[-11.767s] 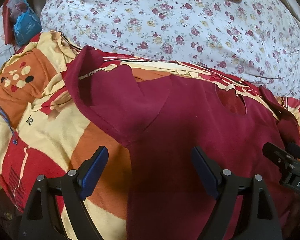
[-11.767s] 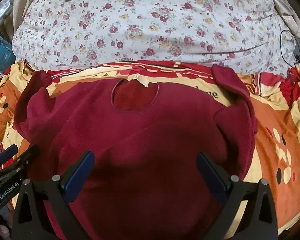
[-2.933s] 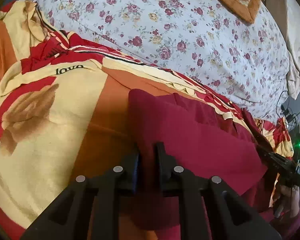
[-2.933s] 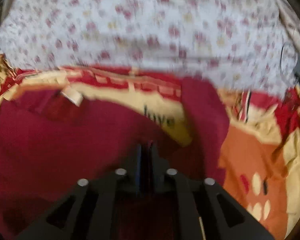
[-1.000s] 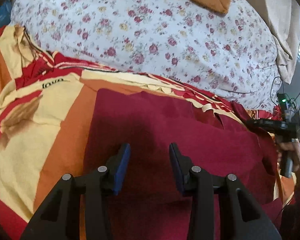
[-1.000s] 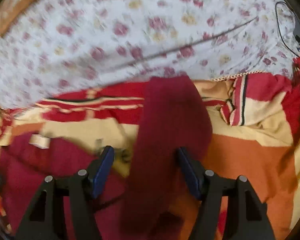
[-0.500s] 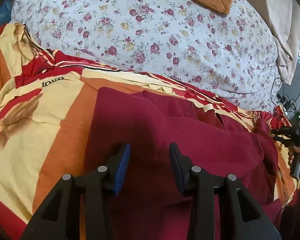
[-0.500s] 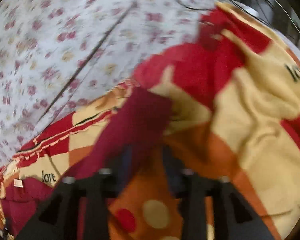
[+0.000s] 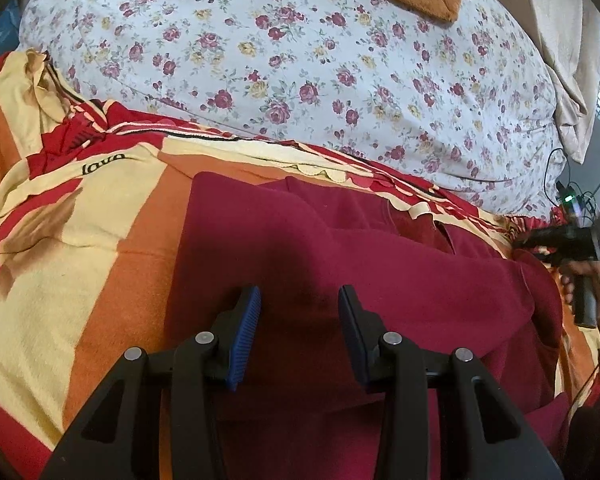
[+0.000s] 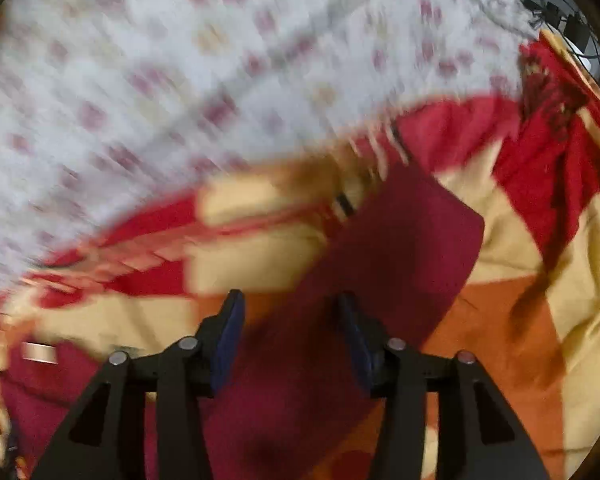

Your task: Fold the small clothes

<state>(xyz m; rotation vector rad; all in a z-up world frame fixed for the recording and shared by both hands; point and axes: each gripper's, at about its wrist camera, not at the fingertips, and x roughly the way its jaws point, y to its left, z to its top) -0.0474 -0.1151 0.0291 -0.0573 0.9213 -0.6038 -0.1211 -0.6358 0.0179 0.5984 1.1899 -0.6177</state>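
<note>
A dark red sweater [image 9: 340, 264] lies on the patterned blanket, its left sleeve folded across the body. My left gripper [image 9: 299, 320] is open just above the sweater's body, holding nothing. In the right wrist view, which is motion-blurred, my right gripper [image 10: 290, 320] is open with the sweater's right sleeve [image 10: 400, 248] lying between and beyond its fingers. The right gripper also shows at the far right of the left wrist view [image 9: 556, 240], at the sweater's right shoulder.
A red, orange and cream blanket [image 9: 72, 248] covers the bed under the sweater. A floral quilt [image 9: 300, 60] is heaped behind it. Cables and a device with a green light [image 9: 572, 200] sit at the far right edge.
My left gripper let go of the folded left sleeve and stays open over the body. My right gripper swung out to the right sleeve, closed in, and now stands open around it.
</note>
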